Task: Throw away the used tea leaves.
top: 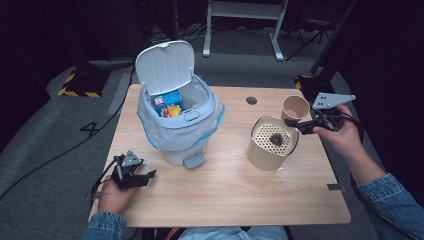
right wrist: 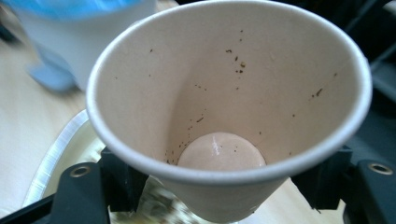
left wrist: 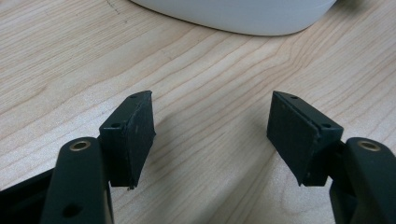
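The paper cup (right wrist: 229, 112), nearly empty, sits pinched in the right gripper (top: 300, 126) beside the strainer pot (top: 271, 142); next, the bin (top: 180, 125). Left gripper (left wrist: 212, 135) is open.

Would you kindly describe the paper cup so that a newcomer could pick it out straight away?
Start at the white pedal bin with its lid up, then look across the wooden table to its right side. There the right gripper holds the paper cup beside a wider cream canister. The cup is the smaller one, open-topped, without the canister's perforated insert.
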Demonstrator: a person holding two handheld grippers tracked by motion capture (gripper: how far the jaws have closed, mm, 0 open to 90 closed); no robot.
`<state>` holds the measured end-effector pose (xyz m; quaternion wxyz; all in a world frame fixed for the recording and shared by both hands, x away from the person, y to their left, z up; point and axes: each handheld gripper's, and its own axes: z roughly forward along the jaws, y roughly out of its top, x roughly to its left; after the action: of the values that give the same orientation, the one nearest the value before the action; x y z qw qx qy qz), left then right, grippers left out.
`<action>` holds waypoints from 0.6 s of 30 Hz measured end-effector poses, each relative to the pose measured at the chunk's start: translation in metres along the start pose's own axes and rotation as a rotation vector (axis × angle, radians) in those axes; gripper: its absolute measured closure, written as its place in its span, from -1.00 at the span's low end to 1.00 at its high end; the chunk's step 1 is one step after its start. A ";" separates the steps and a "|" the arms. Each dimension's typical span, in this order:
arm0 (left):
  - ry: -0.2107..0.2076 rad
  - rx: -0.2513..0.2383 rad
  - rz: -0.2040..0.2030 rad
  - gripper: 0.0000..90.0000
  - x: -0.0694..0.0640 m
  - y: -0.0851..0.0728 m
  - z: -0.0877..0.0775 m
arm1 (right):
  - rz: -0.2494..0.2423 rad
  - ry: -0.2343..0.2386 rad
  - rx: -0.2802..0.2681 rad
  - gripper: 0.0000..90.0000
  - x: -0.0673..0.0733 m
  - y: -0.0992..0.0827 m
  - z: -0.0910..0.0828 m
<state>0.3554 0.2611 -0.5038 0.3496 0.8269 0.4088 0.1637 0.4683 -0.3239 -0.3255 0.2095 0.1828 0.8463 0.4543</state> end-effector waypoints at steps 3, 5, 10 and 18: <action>0.003 0.000 0.002 -0.28 0.000 0.000 0.000 | 0.082 0.069 -0.033 -0.34 -0.002 -0.001 0.002; 0.003 0.000 0.001 -0.28 0.000 0.000 0.000 | 0.110 0.098 -0.044 -0.35 -0.002 0.001 0.003; 0.003 0.000 0.004 -0.28 0.000 0.000 0.000 | 0.175 0.164 -0.064 -0.35 -0.003 0.009 0.007; 0.005 0.000 0.006 -0.28 0.000 0.000 0.000 | 0.143 0.198 -0.055 -0.35 0.005 0.038 0.019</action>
<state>0.3556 0.2614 -0.5036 0.3480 0.8278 0.4073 0.1667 0.4788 -0.2887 -0.3040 0.0969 0.1912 0.8348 0.5071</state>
